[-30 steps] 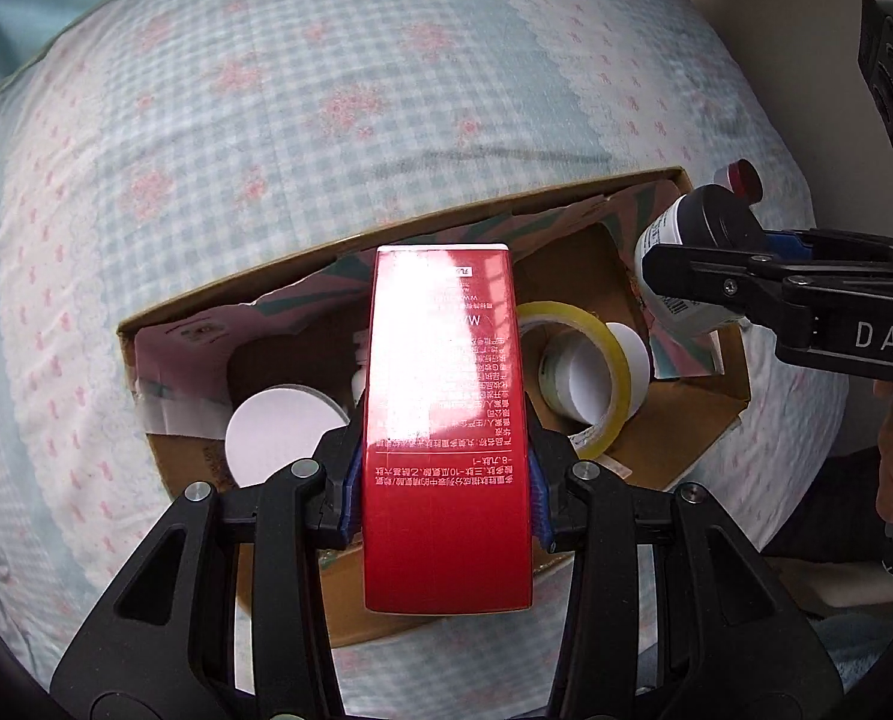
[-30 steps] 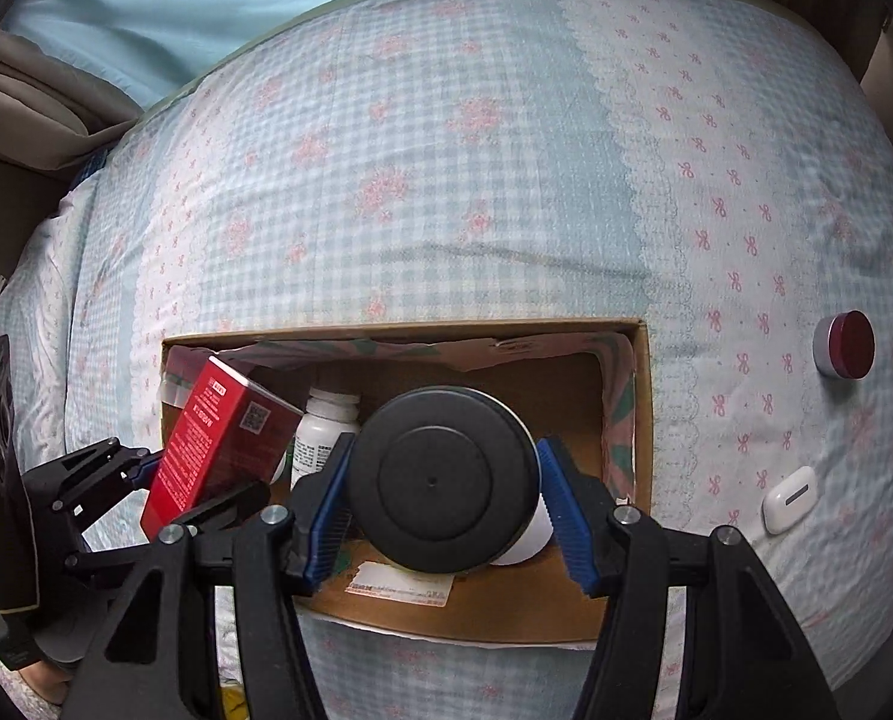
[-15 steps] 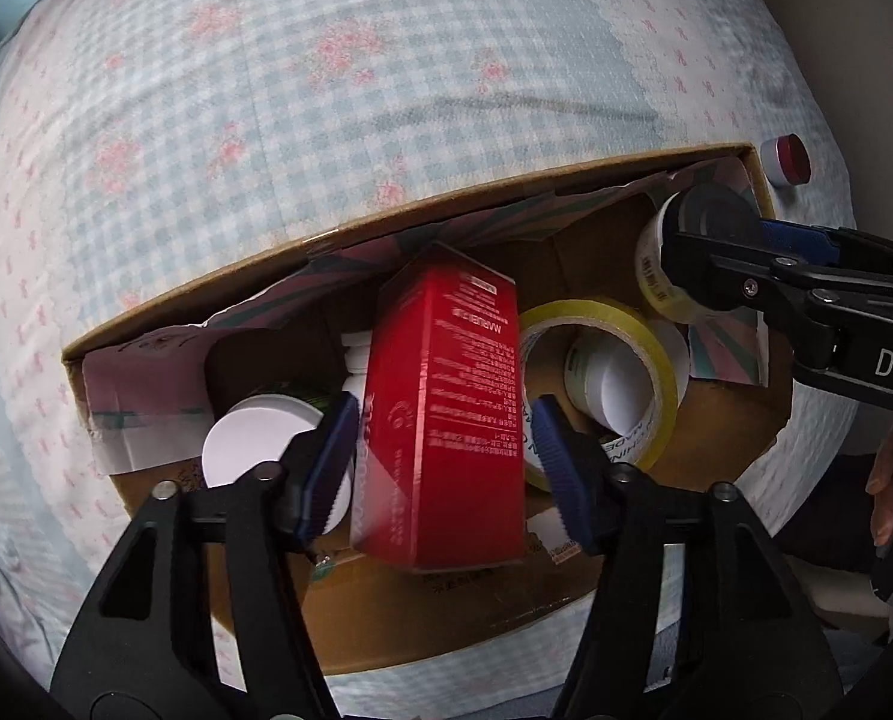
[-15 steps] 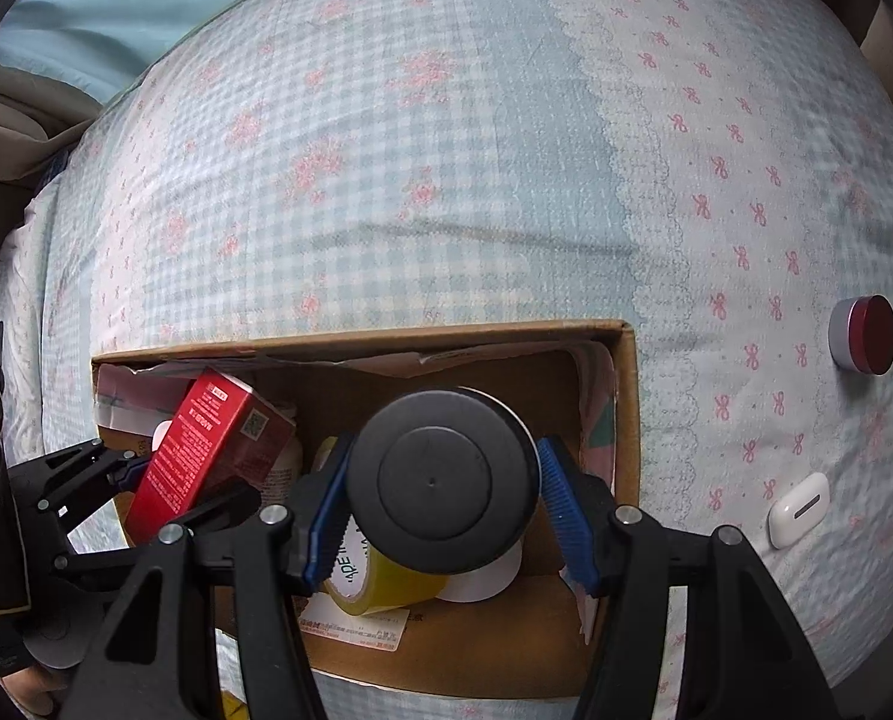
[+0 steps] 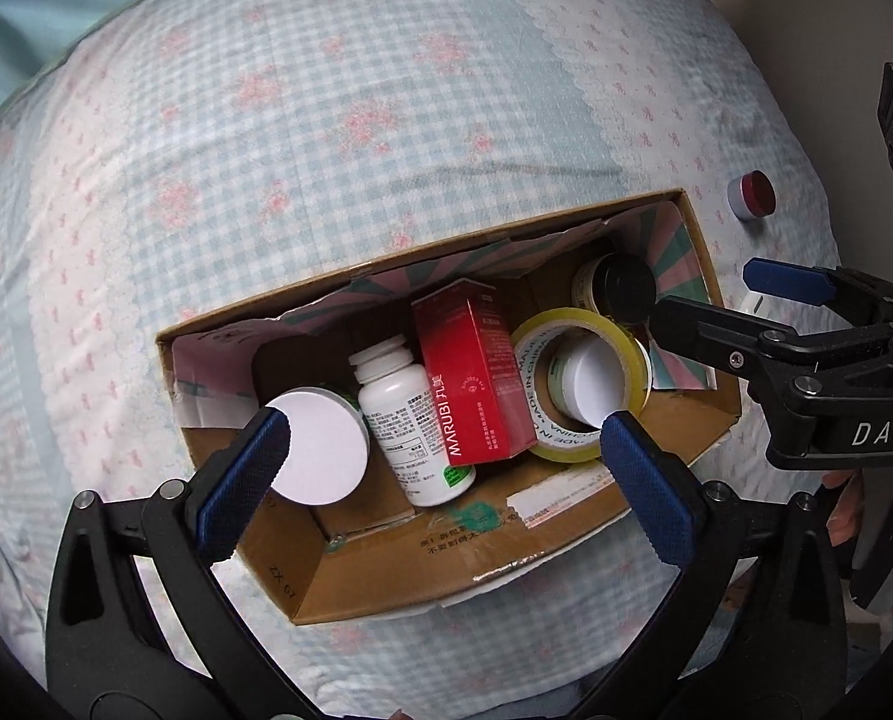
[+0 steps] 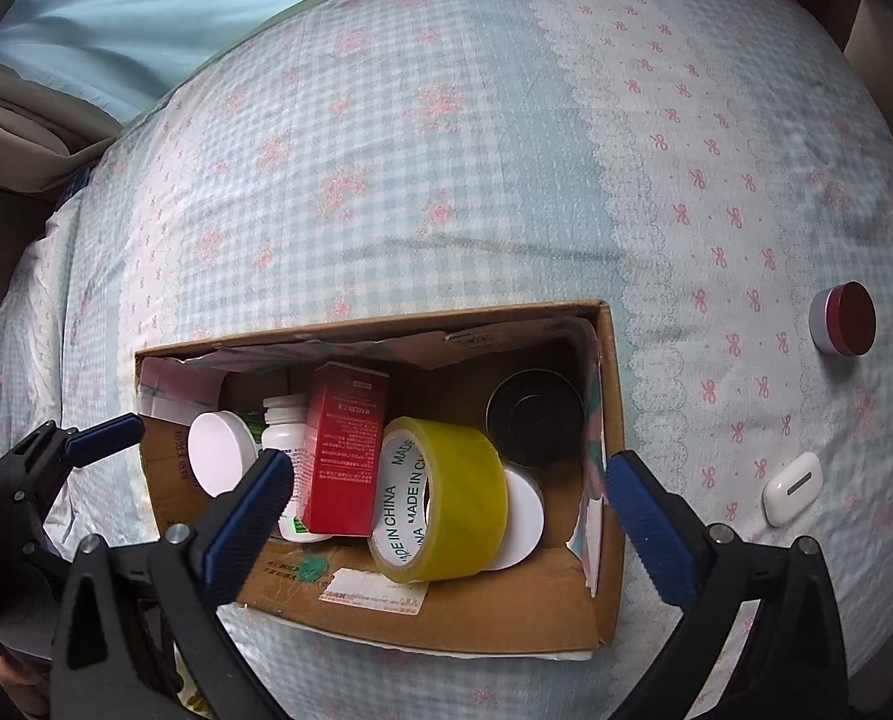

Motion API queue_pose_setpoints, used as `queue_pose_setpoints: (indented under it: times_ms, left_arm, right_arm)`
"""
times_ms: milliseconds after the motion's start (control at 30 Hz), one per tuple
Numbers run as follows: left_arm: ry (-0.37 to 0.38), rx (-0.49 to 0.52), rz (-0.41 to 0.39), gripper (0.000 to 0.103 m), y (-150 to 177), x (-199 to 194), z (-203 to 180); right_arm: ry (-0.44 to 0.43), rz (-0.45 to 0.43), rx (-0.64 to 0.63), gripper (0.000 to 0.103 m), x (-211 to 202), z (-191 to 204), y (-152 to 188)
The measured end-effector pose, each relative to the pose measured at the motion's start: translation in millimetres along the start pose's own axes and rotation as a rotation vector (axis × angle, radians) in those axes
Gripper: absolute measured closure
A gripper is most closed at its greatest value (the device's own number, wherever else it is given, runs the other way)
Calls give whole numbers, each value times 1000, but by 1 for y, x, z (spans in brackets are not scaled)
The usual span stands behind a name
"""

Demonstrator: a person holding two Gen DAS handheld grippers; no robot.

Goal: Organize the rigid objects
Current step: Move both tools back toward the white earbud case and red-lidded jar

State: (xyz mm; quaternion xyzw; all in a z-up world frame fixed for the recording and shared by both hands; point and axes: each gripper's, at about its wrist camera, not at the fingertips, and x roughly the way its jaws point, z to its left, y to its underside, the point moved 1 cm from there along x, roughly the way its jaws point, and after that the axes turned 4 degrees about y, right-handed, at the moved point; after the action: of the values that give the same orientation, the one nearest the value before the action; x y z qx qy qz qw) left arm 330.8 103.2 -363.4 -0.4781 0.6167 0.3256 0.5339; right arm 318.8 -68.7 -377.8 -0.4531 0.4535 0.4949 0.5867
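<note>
1. Checked blue-and-white bedding with pink flowers and bows covers the bed, which fills most of both views; a pale blue curtain or sheet shows at the upper left of the right wrist view.
2. An open cardboard box sits on the bed at the centre of both views, its flaps folded inward.
3. Inside the box, in the left wrist view from left to right: a white round lid, a white pill bottle lying tilted, a red carton leaning beside it, a roll of yellow tape with a white-capped jar showing through its hole, and a black-lidded jar in the far right corner.
4. In the right wrist view the red carton stands against the tape roll, and the black-lidded jar sits at the box's right wall; whether it stands upright or tips is hard to tell in the shadow there.
5. The left gripper hovers over the near edge of the box, jaws wide apart and holding nothing.
6. The right gripper also hangs above the box, jaws spread and empty; in the left wrist view it reaches in from the right edge of the frame.
7. Outside the box, on the bed at the right of the right wrist view, lie a small red-topped tin and, below it, a white earbud case, well apart from each other.
</note>
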Motion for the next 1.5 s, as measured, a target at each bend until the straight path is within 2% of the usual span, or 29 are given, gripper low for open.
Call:
queue_pose_setpoints:
  times_ms: [400, 567, 900, 1033, 1233, 1367, 1500]
  left_arm:
    - [-46, 9, -133, 0, 42, -83, -29]
    - [-92, 16, -191, 0, 64, -116, -42]
    - [-114, -17, -274, 0, 100, -150, -72]
    - [-118, -35, -301, 0, 107, -154, -99]
    - [-178, -19, -366, 0, 106, -150, -164]
    - [-185, -18, -373, 0, 95, -127, -215]
    - [-160, 32, -368, 0, 83, -85, -268]
  right_arm:
    - [-9, -124, -42, 0, -80, 14, 37]
    - [15, -175, -65, 0, -116, 21, 58]
    - [70, -259, -99, 0, -175, 7, 97]
    - [86, -309, -131, 0, -198, -18, 108]
    - [144, -367, -196, 0, -225, -80, 110]
    - [117, -348, -223, 0, -224, -138, 99]
    - [117, -329, -289, 0, -208, -191, 83]
